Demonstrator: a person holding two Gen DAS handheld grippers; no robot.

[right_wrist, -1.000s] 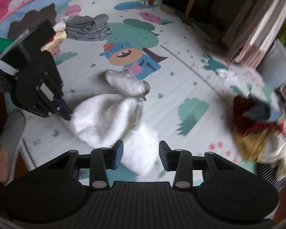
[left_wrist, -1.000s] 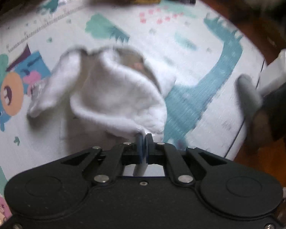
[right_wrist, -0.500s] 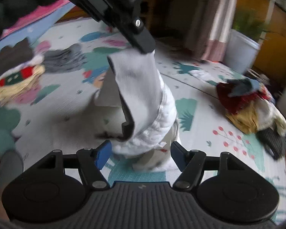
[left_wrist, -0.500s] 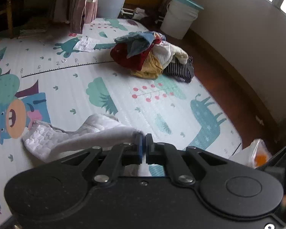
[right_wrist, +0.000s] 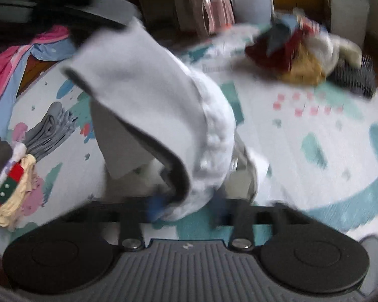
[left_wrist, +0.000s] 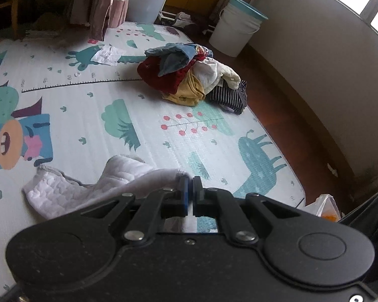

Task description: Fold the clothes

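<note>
A white quilted garment (left_wrist: 93, 183) hangs from my left gripper (left_wrist: 191, 196), which is shut on its edge and holds it above the play mat (left_wrist: 163, 136). Its lower part trails on the mat at the left. In the blurred right wrist view the same garment (right_wrist: 148, 105) hangs right in front of my right gripper (right_wrist: 189, 209). The right jaws stand wide apart with the garment's lower end between them, not clamped. The left gripper (right_wrist: 93, 2) shows dark at the top left above the garment.
A pile of unfolded clothes (left_wrist: 189, 75) lies at the mat's far side, also in the right wrist view (right_wrist: 302, 55). Folded grey clothes (right_wrist: 48, 130) and a cream, red and green item (right_wrist: 15, 183) lie at the left. Two white buckets (left_wrist: 235, 27) stand by the wall.
My left gripper has lifted the white garment up off the mat and holds it raised. My right gripper has moved in close under the hanging garment, its jaws still apart.
</note>
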